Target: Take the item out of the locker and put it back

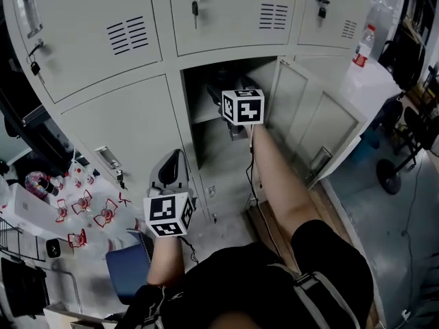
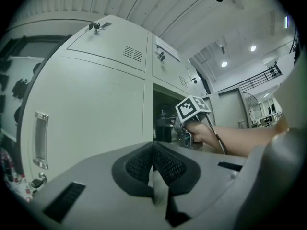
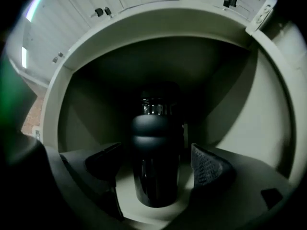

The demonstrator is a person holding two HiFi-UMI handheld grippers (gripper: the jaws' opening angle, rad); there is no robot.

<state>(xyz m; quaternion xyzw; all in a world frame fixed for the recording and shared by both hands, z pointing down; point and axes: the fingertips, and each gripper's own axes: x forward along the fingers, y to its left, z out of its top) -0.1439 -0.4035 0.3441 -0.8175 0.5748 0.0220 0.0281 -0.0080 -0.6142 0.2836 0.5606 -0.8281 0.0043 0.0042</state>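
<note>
A black bottle [image 3: 154, 162] stands upright on the shelf of the open locker compartment [image 1: 206, 81]. My right gripper [image 3: 156, 163] reaches into that compartment and is open. Its fingers [image 3: 207, 166] flank the bottle on both sides with a gap, not pressing on it. In the head view only its marker cube and the arm behind it show at the locker mouth [image 1: 243, 106]. My left gripper [image 2: 154, 164] is shut with nothing in it and hangs low in front of the closed lower-left locker [image 1: 171, 166]. The left gripper view shows the right gripper [image 2: 186, 126] at the compartment.
The compartment's door [image 1: 322, 125] is swung open to the right. Closed lockers with keys in their locks [image 1: 195, 9] surround it. A blue seat [image 1: 130, 269] and red-and-white items [image 1: 82, 208] lie at lower left. A wheeled chair base [image 1: 394, 173] stands at right.
</note>
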